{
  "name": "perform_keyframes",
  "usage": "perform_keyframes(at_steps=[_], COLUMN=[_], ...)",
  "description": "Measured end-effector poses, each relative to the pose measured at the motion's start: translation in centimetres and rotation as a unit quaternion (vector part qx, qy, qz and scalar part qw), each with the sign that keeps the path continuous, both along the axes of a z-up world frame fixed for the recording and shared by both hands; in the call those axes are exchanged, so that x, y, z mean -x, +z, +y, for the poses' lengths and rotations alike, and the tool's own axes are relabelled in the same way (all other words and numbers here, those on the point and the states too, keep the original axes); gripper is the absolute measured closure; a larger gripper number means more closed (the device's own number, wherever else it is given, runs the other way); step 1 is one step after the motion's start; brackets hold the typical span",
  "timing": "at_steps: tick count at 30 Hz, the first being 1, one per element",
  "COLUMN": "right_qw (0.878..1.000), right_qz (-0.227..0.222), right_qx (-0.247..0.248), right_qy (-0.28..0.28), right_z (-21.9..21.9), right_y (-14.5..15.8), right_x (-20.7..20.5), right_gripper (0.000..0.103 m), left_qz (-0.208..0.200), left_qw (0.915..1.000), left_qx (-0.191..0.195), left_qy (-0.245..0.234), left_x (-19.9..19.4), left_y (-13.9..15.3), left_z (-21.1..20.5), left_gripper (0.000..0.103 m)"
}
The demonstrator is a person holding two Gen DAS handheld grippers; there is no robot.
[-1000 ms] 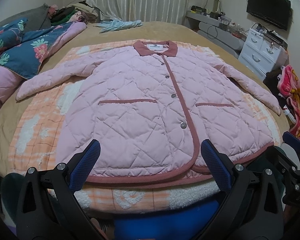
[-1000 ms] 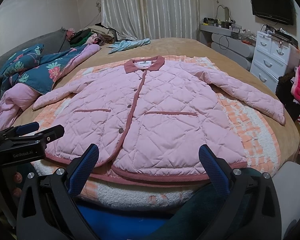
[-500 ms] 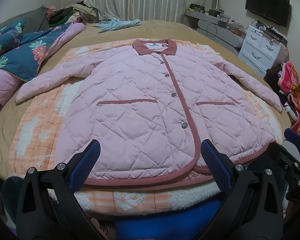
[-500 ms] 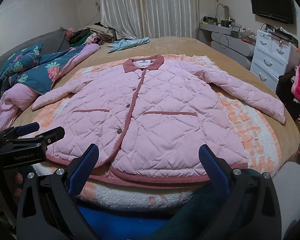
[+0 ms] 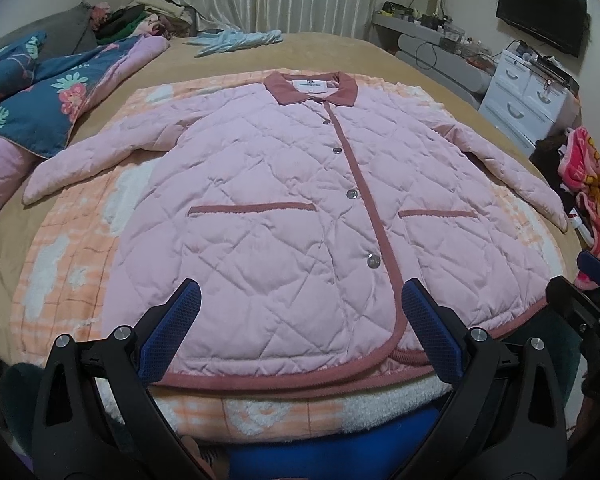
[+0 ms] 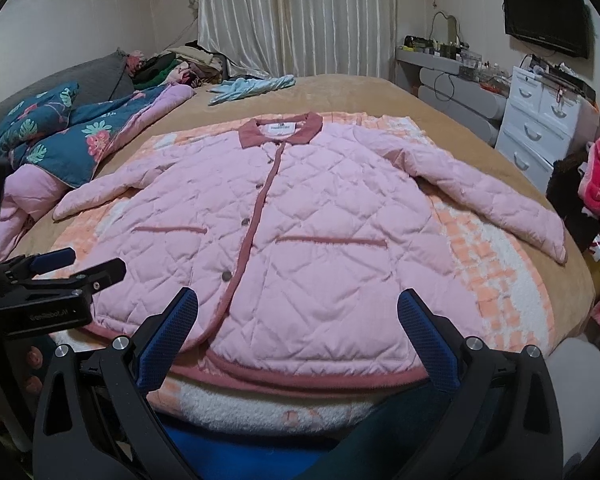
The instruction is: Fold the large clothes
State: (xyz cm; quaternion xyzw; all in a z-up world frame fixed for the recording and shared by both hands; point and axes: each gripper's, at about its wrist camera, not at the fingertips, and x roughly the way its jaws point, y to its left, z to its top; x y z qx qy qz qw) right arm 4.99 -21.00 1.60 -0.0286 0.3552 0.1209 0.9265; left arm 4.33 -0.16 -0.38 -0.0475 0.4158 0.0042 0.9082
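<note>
Both jaws wide, nothing held: left gripper (image 5: pixel 300 336) and right gripper (image 6: pixel 298 336) hover just off near edge of bed (image 5: pixel 340 46). Pink quilted button-front jacket w/ dusty-rose trim (image 5: pixel 300 208) lies flat, face up, sleeves spread, on orange-white checked fleece blanket (image 5: pixel 72 248), hem at near edge, collar toward far edge.
</note>
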Motion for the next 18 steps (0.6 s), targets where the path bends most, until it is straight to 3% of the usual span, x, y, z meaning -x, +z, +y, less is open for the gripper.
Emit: perform_keyframes(at_steps=[18], right_qw=[1.0], right_qz=[-0.001], right_qx=[-0.018], right_qy=[-0.02], right_z=[-1.6], right_y=[2.8], right_x=[-7.1], right_gripper=[0.004], left_qz=[0.002], left_qw=[0.9997], left_qx=[0.01], left_qy=[-0.02], left_x=[-7.6], left_y=[1.2], left_z=[-1.3], left_gripper=[0.009])
